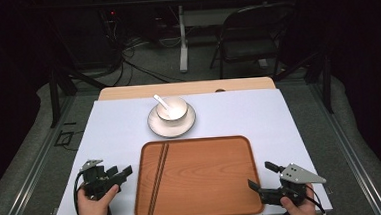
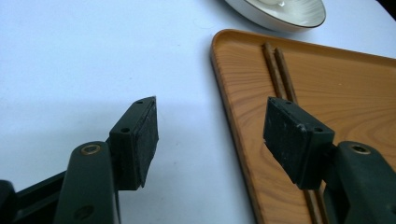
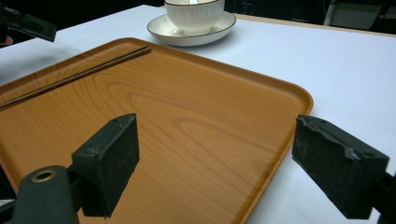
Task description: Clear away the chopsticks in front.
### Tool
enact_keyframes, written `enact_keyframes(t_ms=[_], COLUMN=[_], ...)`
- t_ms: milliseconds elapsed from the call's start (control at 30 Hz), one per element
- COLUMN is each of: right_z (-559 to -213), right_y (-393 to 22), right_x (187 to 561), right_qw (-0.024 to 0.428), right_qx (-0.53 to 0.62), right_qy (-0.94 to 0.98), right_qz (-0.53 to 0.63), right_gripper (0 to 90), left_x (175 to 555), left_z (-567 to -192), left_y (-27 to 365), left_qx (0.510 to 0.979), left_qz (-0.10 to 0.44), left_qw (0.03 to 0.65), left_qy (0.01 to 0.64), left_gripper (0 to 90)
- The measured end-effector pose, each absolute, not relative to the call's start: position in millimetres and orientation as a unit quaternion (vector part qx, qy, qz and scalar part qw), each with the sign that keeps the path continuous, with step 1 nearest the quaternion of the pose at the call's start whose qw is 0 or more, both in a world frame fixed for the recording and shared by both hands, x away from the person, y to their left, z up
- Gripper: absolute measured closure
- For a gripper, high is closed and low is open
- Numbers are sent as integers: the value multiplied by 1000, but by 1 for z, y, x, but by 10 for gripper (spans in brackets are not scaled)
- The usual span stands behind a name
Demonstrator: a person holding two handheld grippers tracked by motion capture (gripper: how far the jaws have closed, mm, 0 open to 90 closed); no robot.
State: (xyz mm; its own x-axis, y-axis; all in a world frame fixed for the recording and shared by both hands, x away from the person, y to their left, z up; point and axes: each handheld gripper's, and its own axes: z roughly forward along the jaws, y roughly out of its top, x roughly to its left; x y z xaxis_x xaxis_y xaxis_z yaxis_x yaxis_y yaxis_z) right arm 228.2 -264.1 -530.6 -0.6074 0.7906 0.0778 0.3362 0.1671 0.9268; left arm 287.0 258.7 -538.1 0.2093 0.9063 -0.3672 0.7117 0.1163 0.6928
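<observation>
Lying along the tray's (image 1: 203,179) nine o'clock edge, the chopsticks (image 1: 158,177) are already placed. The left hand-held gripper (image 1: 120,174) is released just beside them; the right hand-held gripper (image 1: 259,176) is spread wide, empty, at four o'clock. The bowl (image 1: 172,108) with spoon (image 1: 161,102) and saucer (image 1: 172,124) is left at twelve o'clock on the counter (image 1: 114,127).

The chopsticks (image 2: 280,74) run behind one of the left gripper's jaws, and the saucer (image 2: 280,14) is cut off at the top edge.
</observation>
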Motion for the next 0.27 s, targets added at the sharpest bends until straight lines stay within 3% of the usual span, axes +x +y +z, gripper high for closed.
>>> enact_keyframes(t_ms=[267], right_z=[-531], right_y=[-265], right_x=[228], right_qw=[220], right_qx=[385], right_qy=[731], right_qz=[518], right_gripper=[146], left_x=[289], left_z=[-543], left_y=[260], left_qx=[651], left_qz=[116], left_qw=[413], left_qy=[625], left_gripper=[359])
